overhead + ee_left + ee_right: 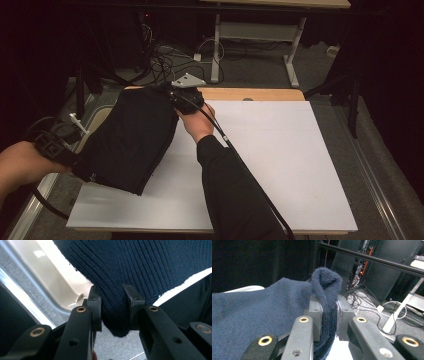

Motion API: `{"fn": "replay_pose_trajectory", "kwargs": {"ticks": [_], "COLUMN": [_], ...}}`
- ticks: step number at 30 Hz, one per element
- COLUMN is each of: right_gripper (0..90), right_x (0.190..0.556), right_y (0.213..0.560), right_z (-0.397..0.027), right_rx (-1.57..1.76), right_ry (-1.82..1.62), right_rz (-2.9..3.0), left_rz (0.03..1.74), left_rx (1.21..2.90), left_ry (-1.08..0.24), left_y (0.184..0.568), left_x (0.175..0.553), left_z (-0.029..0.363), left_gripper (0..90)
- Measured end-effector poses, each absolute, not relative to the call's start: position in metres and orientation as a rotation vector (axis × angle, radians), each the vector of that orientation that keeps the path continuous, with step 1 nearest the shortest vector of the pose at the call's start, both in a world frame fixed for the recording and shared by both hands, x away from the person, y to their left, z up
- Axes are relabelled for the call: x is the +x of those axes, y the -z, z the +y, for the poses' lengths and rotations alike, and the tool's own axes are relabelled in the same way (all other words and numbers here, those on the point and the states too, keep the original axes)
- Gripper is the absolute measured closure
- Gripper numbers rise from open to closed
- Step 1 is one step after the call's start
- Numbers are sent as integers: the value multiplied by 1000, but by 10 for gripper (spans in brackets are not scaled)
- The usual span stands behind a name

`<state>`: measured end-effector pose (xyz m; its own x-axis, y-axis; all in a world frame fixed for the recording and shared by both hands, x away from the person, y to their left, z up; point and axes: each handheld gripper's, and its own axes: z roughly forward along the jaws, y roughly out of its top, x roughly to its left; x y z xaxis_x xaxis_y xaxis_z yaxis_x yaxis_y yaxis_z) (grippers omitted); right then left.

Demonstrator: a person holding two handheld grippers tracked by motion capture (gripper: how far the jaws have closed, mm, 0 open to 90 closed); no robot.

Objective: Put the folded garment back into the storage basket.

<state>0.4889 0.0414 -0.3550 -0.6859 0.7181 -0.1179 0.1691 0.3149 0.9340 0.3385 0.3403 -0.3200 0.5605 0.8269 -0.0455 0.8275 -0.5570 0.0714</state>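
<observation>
A dark navy knitted garment (132, 137) hangs stretched between my two grippers over the left part of the white table (280, 160). My left gripper (75, 162) holds its near left corner, off the table's left edge. In the left gripper view the jaws (113, 306) are shut on a bunched ribbed edge of the garment (140, 262). My right gripper (175, 95) holds the far corner near the table's back edge. In the right gripper view its jaws (329, 308) pinch a fold of the garment (249, 315) that sticks up above the pads.
A wooden strip (250, 94) runs along the table's back edge. Beyond it lie tangled cables (165, 57) on the grey floor and a white desk frame (250, 35). A metal rail (372, 175) borders the table on the right. The person's dark sleeve (235, 195) crosses the table's front.
</observation>
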Motion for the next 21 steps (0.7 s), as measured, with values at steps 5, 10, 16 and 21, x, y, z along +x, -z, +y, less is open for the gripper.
{"fn": "replay_pose_trajectory", "kwargs": {"ticks": [5,10,16,21], "right_gripper": [789,789,789,783], "right_x": [498,504,512,519], "right_y": [353,354,377,395], "right_z": [65,89,112,116], "right_rx": [758,738,748,767], "right_ry": [-1380,-1388,-1364,-1309], "right_rz": [2072,2088,2153,2196], "left_rz": [1475,1510,1545,1543], "left_rx": [2680,2660,2641,2630], "left_ry": [-9,-28,9,57], "left_y": [318,317,331,342], "left_x": [336,332,328,328], "left_z": [358,375,392,395], "left_gripper": [685,685,685,683]}}
